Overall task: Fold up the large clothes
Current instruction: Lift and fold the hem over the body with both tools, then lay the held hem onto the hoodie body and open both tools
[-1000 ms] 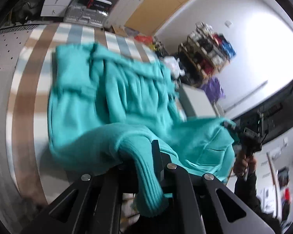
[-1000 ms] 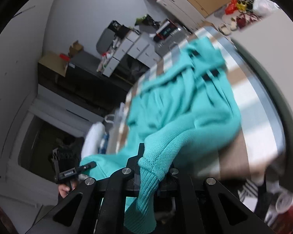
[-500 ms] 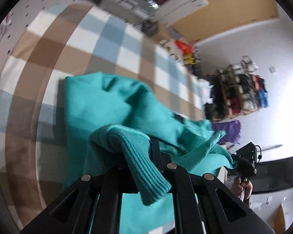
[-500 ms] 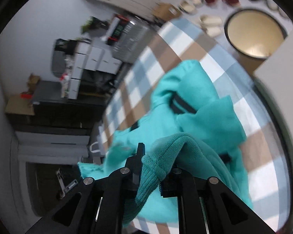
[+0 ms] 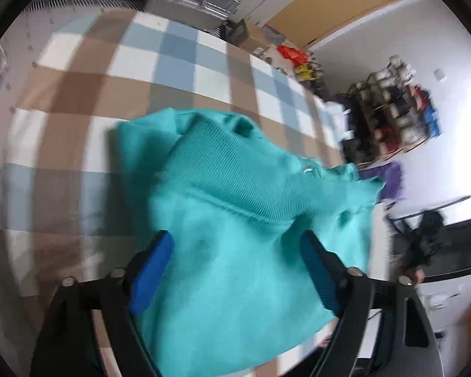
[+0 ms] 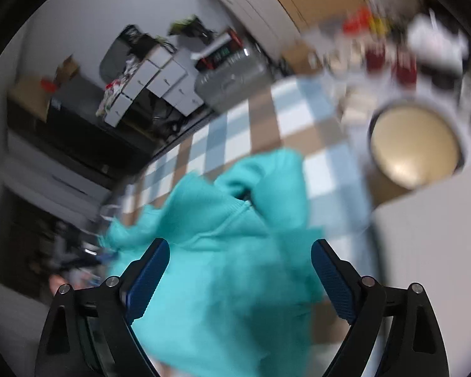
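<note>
The teal sweater [image 5: 235, 226] is lying bunched on the checked cloth [image 5: 160, 66] covering the worktop, its ribbed band turned up on top. The left tool [image 5: 238, 251] is hovering over it with jaws spread wide, having just been opening; fabric sits between its blue pads [image 5: 150, 270], seemingly unpinched. The right tool [image 6: 240, 265] is likewise gaping, just opened, over the blurred teal folds.

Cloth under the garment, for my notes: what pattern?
Checked cloth: brown, pale blue and white squares; clearest in the left wrist view.
</note>
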The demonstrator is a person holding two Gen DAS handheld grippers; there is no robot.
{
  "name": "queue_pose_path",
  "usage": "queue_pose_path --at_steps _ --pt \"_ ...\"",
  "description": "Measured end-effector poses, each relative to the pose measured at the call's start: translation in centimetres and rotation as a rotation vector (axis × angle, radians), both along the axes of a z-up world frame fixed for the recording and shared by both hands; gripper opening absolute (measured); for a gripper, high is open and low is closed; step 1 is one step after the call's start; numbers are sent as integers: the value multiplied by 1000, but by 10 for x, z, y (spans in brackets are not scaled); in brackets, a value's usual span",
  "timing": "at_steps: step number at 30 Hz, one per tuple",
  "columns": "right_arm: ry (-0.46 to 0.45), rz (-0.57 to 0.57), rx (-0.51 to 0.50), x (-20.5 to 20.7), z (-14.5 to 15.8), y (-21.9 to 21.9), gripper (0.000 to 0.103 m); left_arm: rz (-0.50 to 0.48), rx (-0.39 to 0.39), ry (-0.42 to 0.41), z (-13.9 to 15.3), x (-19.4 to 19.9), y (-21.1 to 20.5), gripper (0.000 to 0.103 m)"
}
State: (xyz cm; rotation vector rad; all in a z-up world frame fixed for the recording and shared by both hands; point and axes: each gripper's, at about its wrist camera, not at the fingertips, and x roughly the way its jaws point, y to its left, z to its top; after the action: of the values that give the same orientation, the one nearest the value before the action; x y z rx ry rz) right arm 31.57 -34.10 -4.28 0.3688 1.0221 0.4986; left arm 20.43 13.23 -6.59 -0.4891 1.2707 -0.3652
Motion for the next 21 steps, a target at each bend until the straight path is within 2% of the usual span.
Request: queue_pose_path --at_steps 1,2,4,5,8,12,13,14,15,16,17,19,21 --pt "-40 22 -36 -3 2 2 93 12 71 -18 1 -5 3 83" --pt "-68 36 -69 -4 2 7 93 16 106 -25 -1 -6 5 83" --pt "-124 98 -149 -3 -3 19 93 24 166 -28 -10 -3 9 83" --pt "-130 117 -165 -2 -6 23 93 35 169 -23 -15 -2 11 83" --pt "-119 172 -139 12 -22 38 93 41 102 -22 -28 9 14 83" --pt "-90 164 -134 34 -39 51 92 3 40 -13 -40 19 4 83" --pt "-85 173 -143 37 -42 56 92 -14 31 -18 -41 19 0 80" --pt "-91 183 -152 38 -42 60 84 -28 64 -31 -38 17 -5 70" --pt "-101 197 -161 38 -42 65 66 -43 116 -51 -34 13 -10 59" --pt "-110 222 -183 36 -41 72 56 -75 185 -77 -30 9 -17 29" --pt "-118 226 -214 32 -40 76 42 -99 224 -105 -25 5 -23 20" --pt "-166 236 -299 19 -35 84 24 -138 239 -151 -17 -3 -30 13" --pt "-229 237 -329 6 -25 86 14 -130 307 -194 -5 -11 -36 12"
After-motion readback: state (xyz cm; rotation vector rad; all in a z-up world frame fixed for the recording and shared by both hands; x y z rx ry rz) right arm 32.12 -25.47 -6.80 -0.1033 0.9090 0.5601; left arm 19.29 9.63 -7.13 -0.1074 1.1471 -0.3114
